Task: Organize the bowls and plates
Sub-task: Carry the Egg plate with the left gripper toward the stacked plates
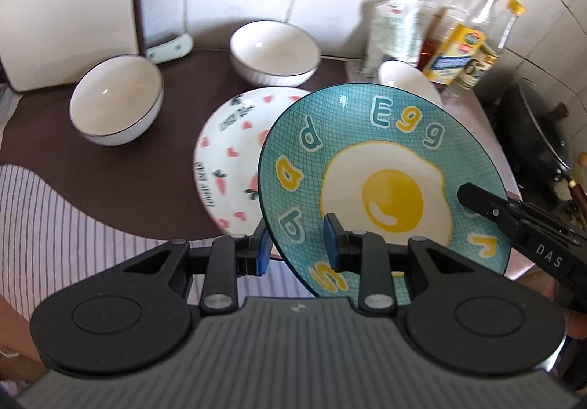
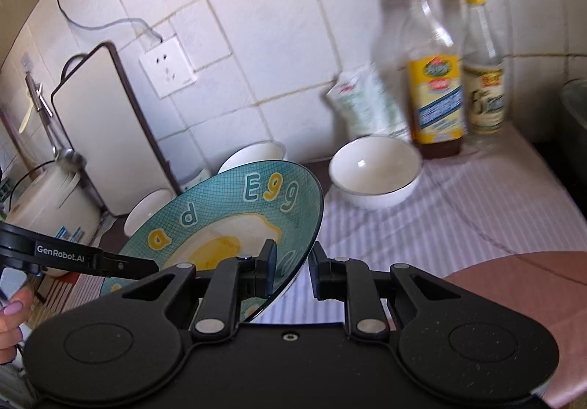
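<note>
Teal egg plate [image 1: 381, 185] held tilted above the counter, left gripper [image 1: 299, 249] clamped on its 7 o'clock rim, right gripper [image 2: 291, 271] on the opposite edge; glazed ceramic, likely stiff, slippery, breakable—hold the rim only.

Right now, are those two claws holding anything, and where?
Yes: both grip the teal egg plate by its rim, left gripper at the near edge, right gripper on the opposite edge.

Oil bottles [image 2: 436, 78] by tiled wall [image 2: 275, 23], cutting board [image 2: 99, 122], rice cooker [image 2: 51, 203], wok [image 1: 539, 130]
</note>
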Demonstrator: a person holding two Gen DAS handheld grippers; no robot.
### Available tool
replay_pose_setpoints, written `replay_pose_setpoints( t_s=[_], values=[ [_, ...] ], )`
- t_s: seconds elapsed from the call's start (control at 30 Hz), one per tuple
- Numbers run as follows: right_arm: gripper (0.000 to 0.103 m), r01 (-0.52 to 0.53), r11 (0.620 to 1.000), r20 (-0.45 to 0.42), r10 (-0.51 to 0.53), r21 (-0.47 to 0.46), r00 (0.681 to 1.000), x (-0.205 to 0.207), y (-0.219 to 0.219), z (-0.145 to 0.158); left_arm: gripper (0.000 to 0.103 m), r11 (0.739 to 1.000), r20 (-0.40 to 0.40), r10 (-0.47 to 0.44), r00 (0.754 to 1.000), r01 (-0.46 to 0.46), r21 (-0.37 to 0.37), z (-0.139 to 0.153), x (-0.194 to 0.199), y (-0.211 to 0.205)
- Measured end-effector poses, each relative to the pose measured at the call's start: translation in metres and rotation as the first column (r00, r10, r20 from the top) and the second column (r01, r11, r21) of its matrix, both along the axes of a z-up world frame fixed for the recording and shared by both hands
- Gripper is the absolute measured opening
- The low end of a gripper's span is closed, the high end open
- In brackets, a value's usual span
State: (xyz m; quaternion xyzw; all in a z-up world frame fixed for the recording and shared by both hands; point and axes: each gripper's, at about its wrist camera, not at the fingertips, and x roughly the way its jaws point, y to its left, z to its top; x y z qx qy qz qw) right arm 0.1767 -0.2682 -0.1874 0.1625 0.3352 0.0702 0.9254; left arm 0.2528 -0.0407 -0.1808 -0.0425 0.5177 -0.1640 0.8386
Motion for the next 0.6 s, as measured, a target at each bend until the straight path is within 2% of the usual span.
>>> replay_pose_setpoints(
  t_s=[0.33, 0.6],
  values=[
    [0.023, -0.070, 0.997, -0.067, 0.069, -0.013, 0.995, 0.041, 0.023, -0.019, 0.028, 0.997, -0.063, 0.077, 0.995, -0.079, -0.017, -0.029, 0.024, 0.025],
    [0.023, -0.102, 0.995, -0.108, 0.100, -0.011, 0.989, 0.076, 0.028, -0.034, 0.028, 0.994, -0.092, 0.106, 0.990, -0.108, -0.016, -0.048, 0.047, 0.035]
  ],
)
